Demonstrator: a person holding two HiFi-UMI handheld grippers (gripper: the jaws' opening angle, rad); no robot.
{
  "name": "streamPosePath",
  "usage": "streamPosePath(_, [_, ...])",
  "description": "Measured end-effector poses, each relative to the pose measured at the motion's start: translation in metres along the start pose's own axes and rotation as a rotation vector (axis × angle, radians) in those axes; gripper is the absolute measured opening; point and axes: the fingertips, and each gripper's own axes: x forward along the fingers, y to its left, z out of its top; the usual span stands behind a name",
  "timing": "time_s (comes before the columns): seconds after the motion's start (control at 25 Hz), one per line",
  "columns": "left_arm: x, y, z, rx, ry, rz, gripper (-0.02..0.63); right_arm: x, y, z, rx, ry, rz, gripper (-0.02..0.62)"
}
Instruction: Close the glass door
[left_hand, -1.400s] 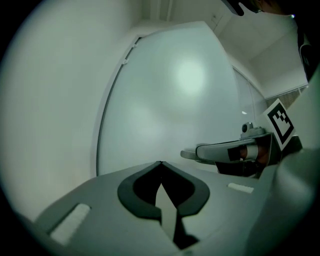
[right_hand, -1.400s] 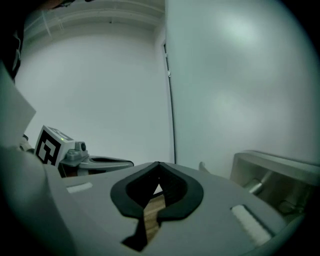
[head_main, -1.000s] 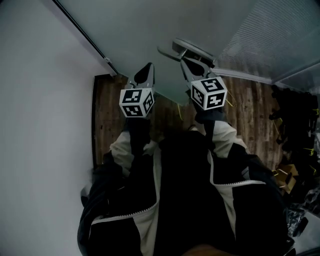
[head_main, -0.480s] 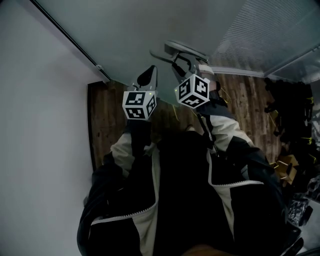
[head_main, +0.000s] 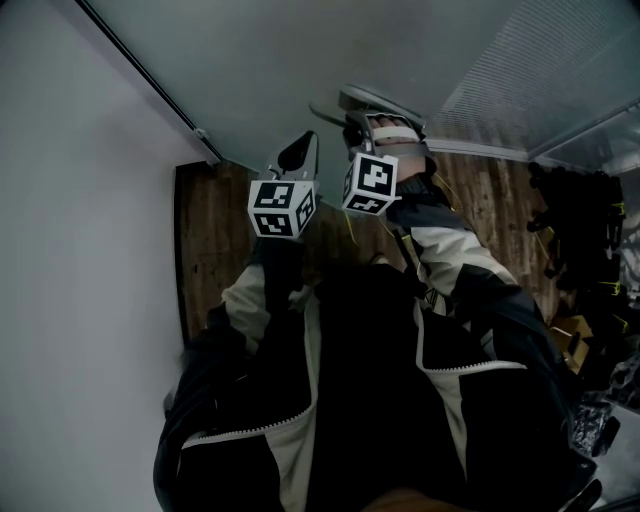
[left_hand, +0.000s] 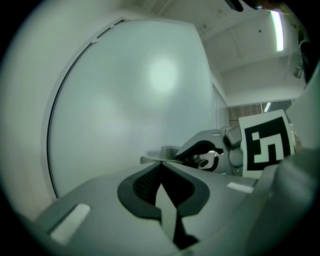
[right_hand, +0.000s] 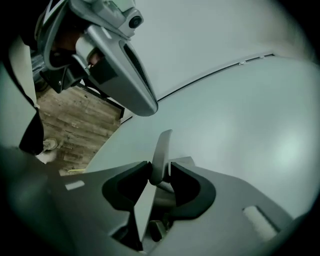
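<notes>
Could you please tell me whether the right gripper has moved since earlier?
Yes. In the head view the right gripper shifted left and rolled: its marker cube, earlier below-right of the door handle, now sits directly below it.

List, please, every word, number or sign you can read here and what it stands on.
No readable text anywhere.
The left marker cube and right marker cube carry only black-and-white square patterns, not letters.
The glass door, door handle and wall bear no print.
</notes>
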Motion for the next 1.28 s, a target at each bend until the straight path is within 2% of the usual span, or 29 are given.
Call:
streamPosePath(0.52, [0.011,0.011,0.003,-0.015,-0.015,-0.005,0.003,0.027,-0.015,-0.021,-0.032,0.041,-0.017,0.149])
streamPosePath(0.72, [0.028,0.010,0.006,-0.016,-0.012,-0.013,0.005,0.045,-0.033,-0.041,-0.066,0.053,-0.059,0.147])
streamPosePath(1.04, [0.083,0.009,0.016,-0.011,-0.003,0.002,0.005,0.084,-0.068,-0.080,-0.086,0.036,-0.073,0.146])
streamPosePath(1.28, [0.141,0.013,0.035,-0.009,-0.021,0.047,0.005,0.121,-0.099,-0.110,-0.134,0.007,-0.081,0.145])
